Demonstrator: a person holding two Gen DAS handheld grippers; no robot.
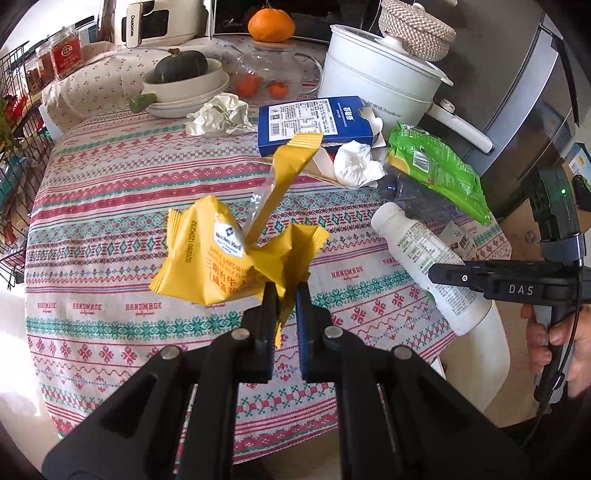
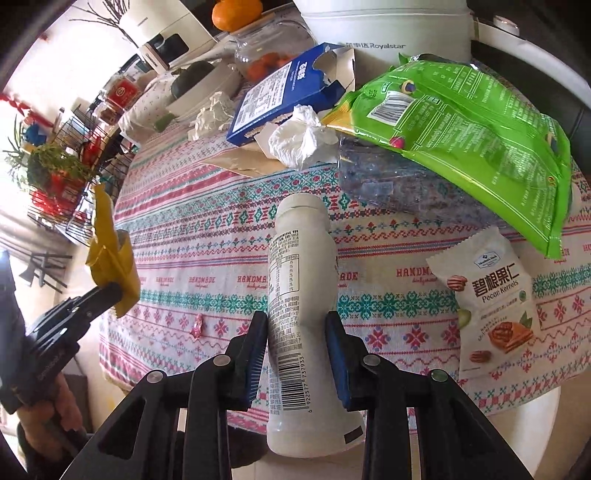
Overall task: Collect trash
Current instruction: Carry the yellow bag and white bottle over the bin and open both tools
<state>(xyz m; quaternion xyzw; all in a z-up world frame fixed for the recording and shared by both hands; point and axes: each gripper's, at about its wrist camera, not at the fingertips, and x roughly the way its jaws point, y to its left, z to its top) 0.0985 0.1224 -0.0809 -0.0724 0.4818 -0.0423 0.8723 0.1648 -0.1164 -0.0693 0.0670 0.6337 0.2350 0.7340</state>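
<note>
White cooker [image 2: 384, 33], at my twelve o'clock: Royalstar
Nut packet [image 2: 491, 299], at my three o'clock: Pecon Kernels
Tablecloth [image 2: 207, 236]: HANDMADE
My other gripper's arm [image 1: 521, 290]: DAS
White appliance [image 1: 147, 22]: CHANGHONG

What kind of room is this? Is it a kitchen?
Probably a home kitchen or dining corner. A round table with a patterned tablecloth holds a white electric cooking pot, a squash in a bowl and a glass jar of oranges, with snack trash scattered about.

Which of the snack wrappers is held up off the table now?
The yellow wrapper, pinched in the left tongs; the green bag and the white pecan packet lie on the table.
</note>
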